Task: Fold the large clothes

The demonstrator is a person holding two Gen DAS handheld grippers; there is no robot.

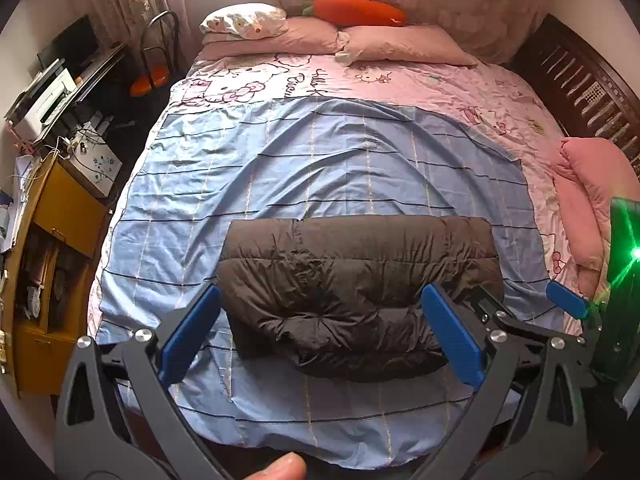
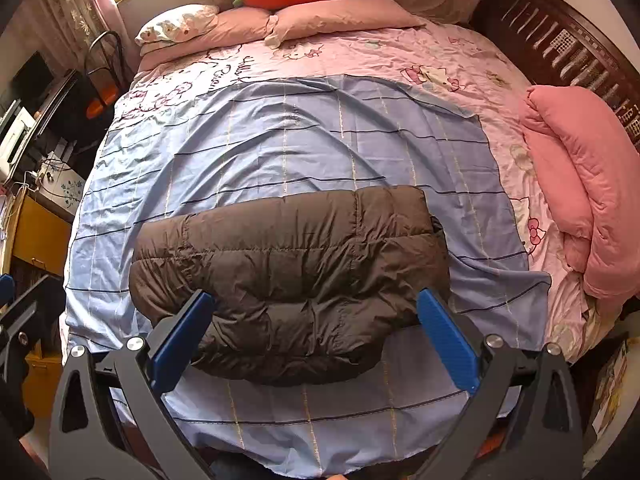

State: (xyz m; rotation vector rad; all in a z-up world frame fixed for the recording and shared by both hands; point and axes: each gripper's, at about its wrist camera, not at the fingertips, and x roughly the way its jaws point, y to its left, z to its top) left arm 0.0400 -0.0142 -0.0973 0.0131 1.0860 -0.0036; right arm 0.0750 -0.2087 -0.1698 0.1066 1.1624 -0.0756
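dark brown quilted puffer jacket lies folded into a compact bundle on the light blue striped sheet, near the bed's foot. left gripper and right gripper both spread wide, empty, raised above it; fold looks finished, likely released.

carrot plush rests behind pink pillows.
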